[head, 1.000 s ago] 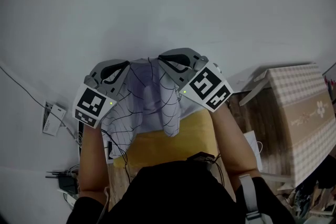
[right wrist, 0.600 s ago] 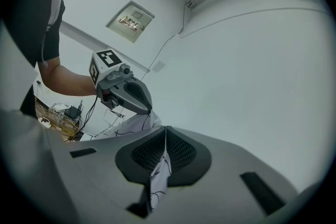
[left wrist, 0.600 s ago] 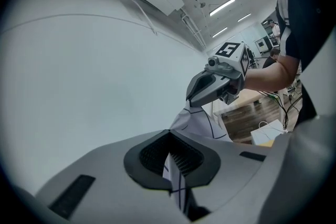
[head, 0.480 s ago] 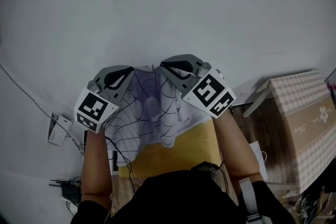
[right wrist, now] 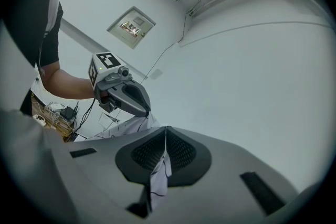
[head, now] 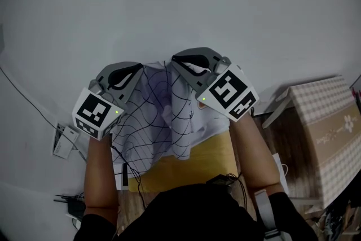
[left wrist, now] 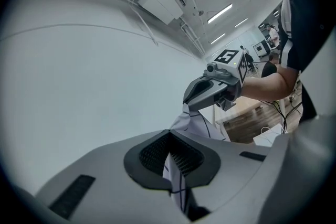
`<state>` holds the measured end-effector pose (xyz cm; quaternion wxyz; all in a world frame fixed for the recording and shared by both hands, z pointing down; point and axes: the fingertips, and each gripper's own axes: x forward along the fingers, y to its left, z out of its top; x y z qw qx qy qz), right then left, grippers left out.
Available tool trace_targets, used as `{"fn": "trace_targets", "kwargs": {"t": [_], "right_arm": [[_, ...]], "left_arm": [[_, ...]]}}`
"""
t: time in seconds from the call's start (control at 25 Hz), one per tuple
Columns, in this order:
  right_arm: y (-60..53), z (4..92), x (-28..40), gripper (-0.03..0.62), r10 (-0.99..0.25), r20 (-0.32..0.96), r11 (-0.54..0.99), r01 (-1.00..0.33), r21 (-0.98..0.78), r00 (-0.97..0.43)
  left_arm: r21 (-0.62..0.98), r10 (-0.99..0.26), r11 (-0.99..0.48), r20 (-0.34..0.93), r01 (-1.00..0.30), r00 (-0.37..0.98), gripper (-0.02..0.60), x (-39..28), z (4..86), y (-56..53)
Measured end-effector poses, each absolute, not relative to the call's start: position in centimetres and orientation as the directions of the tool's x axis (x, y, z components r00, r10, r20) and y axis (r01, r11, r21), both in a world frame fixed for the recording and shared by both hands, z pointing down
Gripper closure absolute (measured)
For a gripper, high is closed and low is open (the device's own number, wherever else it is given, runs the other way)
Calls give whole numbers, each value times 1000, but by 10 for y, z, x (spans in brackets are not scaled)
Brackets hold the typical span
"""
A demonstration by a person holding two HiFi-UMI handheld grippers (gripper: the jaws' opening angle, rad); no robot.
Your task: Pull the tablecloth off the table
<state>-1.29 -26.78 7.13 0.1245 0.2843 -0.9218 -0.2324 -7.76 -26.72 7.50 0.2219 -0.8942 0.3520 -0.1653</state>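
Observation:
The white tablecloth (head: 155, 121) with thin dark lines hangs bunched between the two grippers, in front of a pale wall. My left gripper (head: 138, 69) is shut on its left top edge; cloth (left wrist: 176, 178) shows pinched between its dark pads. My right gripper (head: 176, 59) is shut on the right top edge, a strip of cloth (right wrist: 159, 176) clamped in its jaws. Each gripper view shows the other gripper holding the cloth: the right gripper (left wrist: 189, 107) and the left gripper (right wrist: 147, 112). Below the cloth lies the yellow tabletop (head: 194, 161), partly uncovered.
A checked box (head: 330, 121) stands at the right on the wood floor. Cables and a small white device (head: 63, 141) lie at the left by the wall. The person's dark-clothed body (head: 192, 211) fills the bottom middle.
Both grippers have risen together with the cloth, which hangs longer beneath them. More of the yellow tabletop shows under the cloth's lower edge.

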Motion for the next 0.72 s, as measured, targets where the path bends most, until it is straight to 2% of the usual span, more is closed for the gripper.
{"fn": "trace_targets", "kwargs": {"t": [0.72], "right_arm": [[-238,9,-14,574,-578,12,666,-464,585,-816]], "left_arm": [[-539,-701,-611,28,-580,713,569,-76,6,-241]]}}
